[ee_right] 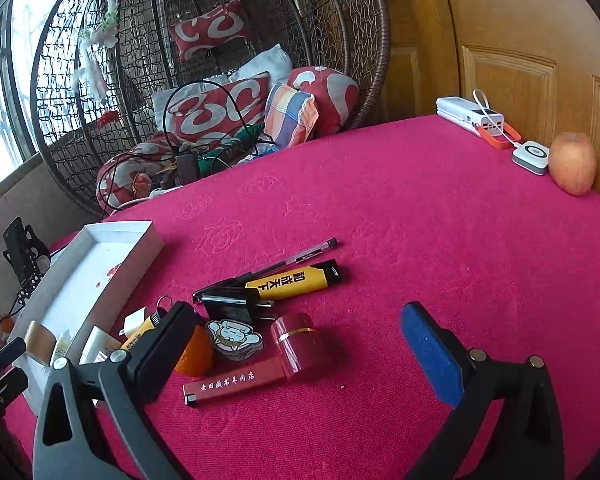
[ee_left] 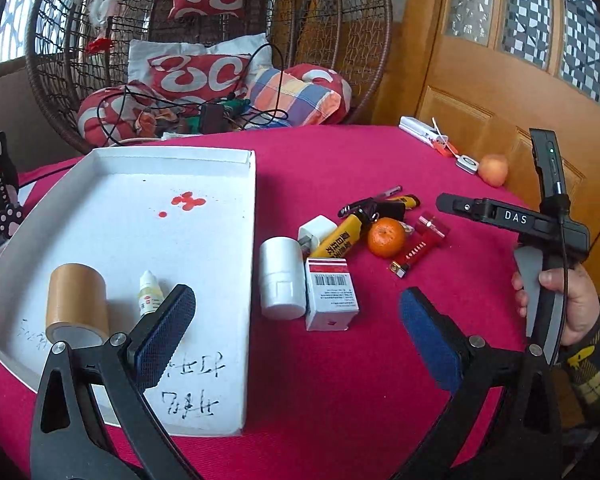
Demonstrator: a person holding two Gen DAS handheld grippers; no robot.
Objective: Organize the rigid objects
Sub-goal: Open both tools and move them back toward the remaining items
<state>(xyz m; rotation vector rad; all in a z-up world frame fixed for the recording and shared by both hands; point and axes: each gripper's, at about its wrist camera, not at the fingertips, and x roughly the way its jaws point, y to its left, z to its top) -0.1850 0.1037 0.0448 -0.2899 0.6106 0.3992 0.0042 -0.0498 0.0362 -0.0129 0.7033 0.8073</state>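
Left view: tape (ee_left: pixel 77 304) and dropper (ee_left: pixel 149 294) in tray (ee_left: pixel 236 280); left tongs (ee_left: pixel 296 338) wide, empty.
Right view: sticker (ee_right: pixel 234 339), perhaps a keychain; right tongs (ee_right: pixel 300 354) wide, empty.

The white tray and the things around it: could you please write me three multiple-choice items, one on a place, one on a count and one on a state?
1. Where does the roll of brown tape stand?
A. in the white tray
B. on the red cloth
C. beside the apple

2. How many things lie in the tray?
A. five
B. none
C. two

3. How is the left tool?
A. shut on the orange
B. open and holding nothing
C. shut on a pen

Key: 1 A, the tape stands on the tray's floor; 2 C, only the tape and the small dropper bottle are inside; 3 B, its fingers stand wide apart with nothing between.
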